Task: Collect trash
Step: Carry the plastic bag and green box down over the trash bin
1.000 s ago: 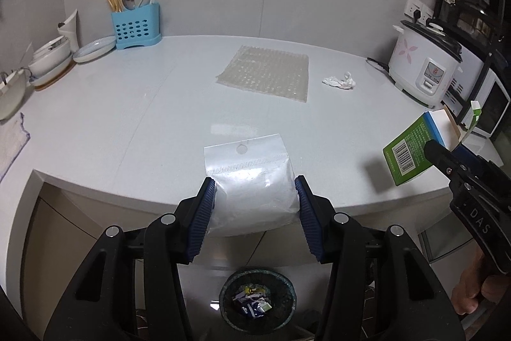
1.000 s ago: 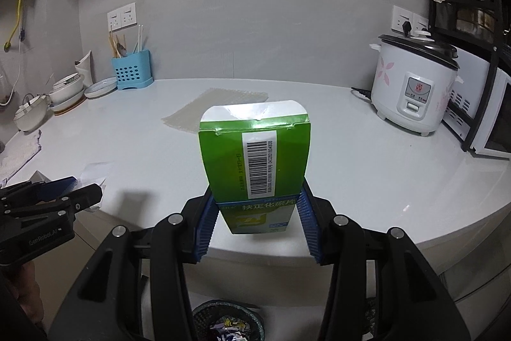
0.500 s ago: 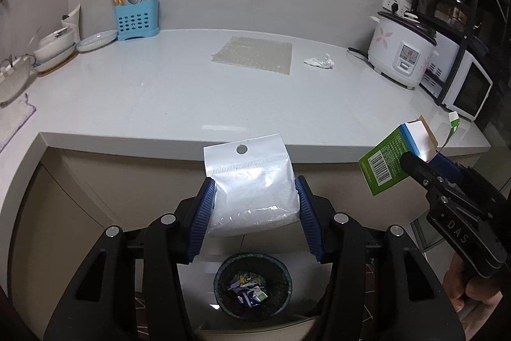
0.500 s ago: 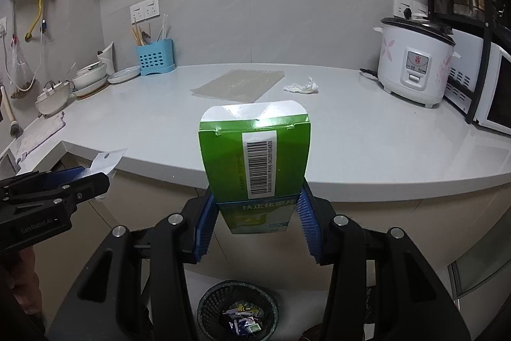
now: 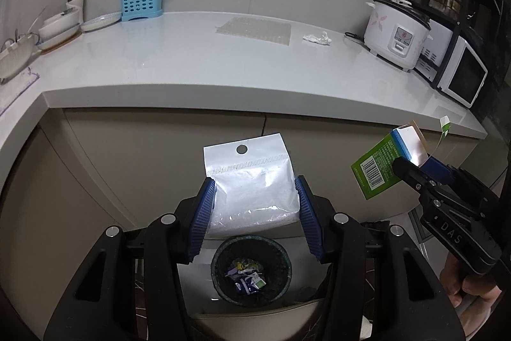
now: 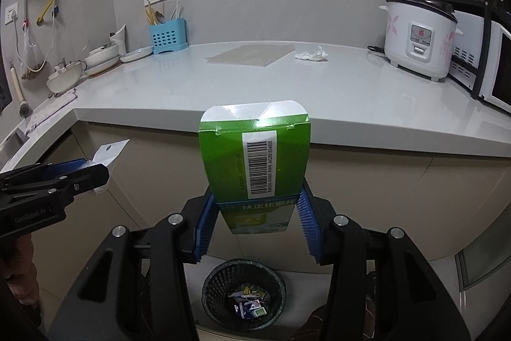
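Both grippers are now sitting lower and further back off the grey countertop [image 5: 198, 66] than a second ago, cabinet fronts filling the view and the black mesh wastebasket [image 5: 251, 272] showing larger below the jaws.

Left gripper [image 5: 255, 206] is clamping a white translucent plastic zip pouch with a hang hole [image 5: 250, 181] by its two side edges, jaws narrowed onto it, top strip sticking up past the fingertips. Pouch is looking light, soft and slick; side pinch is bulging it a little, so it is likely falling straight when released.

Right gripper [image 6: 257, 210] is squeezing a green cardboard box with a white barcode label [image 6: 255, 162] across its lower half, jaws narrowed on its side walls, open flap end pointing forward. Box is looking light, probably empty, and stiff enough but crushable; a low side grip suits it.

Wastebasket is lying directly beneath and between both sets of jaws, coloured wrappers already inside. Bubble-wrap sheet [image 5: 255, 29] and crumpled white tissue [image 5: 317, 37] are waiting far ahead of the jaws on the countertop.
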`<state>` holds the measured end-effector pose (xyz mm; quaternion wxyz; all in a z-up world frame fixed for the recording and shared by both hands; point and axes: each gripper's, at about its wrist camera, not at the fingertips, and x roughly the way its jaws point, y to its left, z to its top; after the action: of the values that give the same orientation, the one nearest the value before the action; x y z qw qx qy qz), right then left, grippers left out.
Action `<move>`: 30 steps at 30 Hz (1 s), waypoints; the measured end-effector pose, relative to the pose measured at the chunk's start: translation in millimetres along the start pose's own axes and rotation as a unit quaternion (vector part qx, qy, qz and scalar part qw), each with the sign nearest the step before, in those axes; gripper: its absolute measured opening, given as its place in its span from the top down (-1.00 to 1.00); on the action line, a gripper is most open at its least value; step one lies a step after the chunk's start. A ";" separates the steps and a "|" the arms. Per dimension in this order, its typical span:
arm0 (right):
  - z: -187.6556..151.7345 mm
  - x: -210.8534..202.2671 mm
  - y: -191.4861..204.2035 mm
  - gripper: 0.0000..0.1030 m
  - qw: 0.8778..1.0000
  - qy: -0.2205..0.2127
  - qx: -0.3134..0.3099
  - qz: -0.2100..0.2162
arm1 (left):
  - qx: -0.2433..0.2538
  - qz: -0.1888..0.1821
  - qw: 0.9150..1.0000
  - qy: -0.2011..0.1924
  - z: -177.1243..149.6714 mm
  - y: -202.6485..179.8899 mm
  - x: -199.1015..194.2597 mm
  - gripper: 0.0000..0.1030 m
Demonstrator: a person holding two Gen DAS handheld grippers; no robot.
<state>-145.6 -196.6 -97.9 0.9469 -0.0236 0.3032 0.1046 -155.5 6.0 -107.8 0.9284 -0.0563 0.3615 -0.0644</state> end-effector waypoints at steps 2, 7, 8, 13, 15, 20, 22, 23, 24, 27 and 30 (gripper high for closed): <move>-7.4 7.3 1.9 0.12 1.000 0.006 -0.002 0.000 | 0.001 0.002 1.000 0.002 -7.4 1.9 5.1 0.04; -27.5 29.1 6.3 0.12 1.000 0.024 -0.006 -0.002 | 0.000 0.001 1.000 0.013 -26.1 7.8 28.0 0.04; -31.8 35.0 6.7 0.12 1.000 0.027 -0.006 -0.004 | 0.000 0.002 1.000 0.015 -30.3 9.3 33.8 0.04; -50.2 61.8 6.5 0.12 0.999 0.043 0.001 -0.008 | 0.002 0.009 1.000 0.030 -51.1 14.4 65.6 0.04; -59.2 73.3 6.1 0.12 0.999 0.049 0.002 -0.009 | 0.000 0.009 0.999 0.037 -58.9 17.8 80.5 0.04; -83.8 105.3 4.6 0.12 0.997 0.074 0.008 -0.008 | 0.000 0.017 0.999 0.046 -76.6 24.1 112.9 0.04; -93.5 119.7 3.7 0.12 0.996 0.085 0.011 -0.008 | -0.005 0.013 0.999 0.052 -82.4 27.7 126.4 0.04; -98.4 126.9 3.2 0.12 0.996 0.091 0.013 -0.008 | -0.007 0.013 0.998 0.055 -85.2 29.4 132.1 0.04; -104.1 134.9 3.0 0.12 0.995 0.098 0.014 -0.009 | -0.009 0.012 0.998 0.059 -88.8 31.2 140.0 0.04; -122.6 160.2 4.3 0.12 0.992 0.122 0.014 -0.008 | -0.015 0.010 0.997 0.069 -100.8 37.1 162.6 0.04; -141.3 185.6 7.0 0.12 0.989 0.149 0.011 -0.004 | -0.021 0.012 0.996 0.084 -116.4 43.5 187.6 0.04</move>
<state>-80.1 -170.9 -320.4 0.8917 -0.0296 0.4420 0.0928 -94.0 12.0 -324.2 0.8943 -0.0657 0.4397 -0.0500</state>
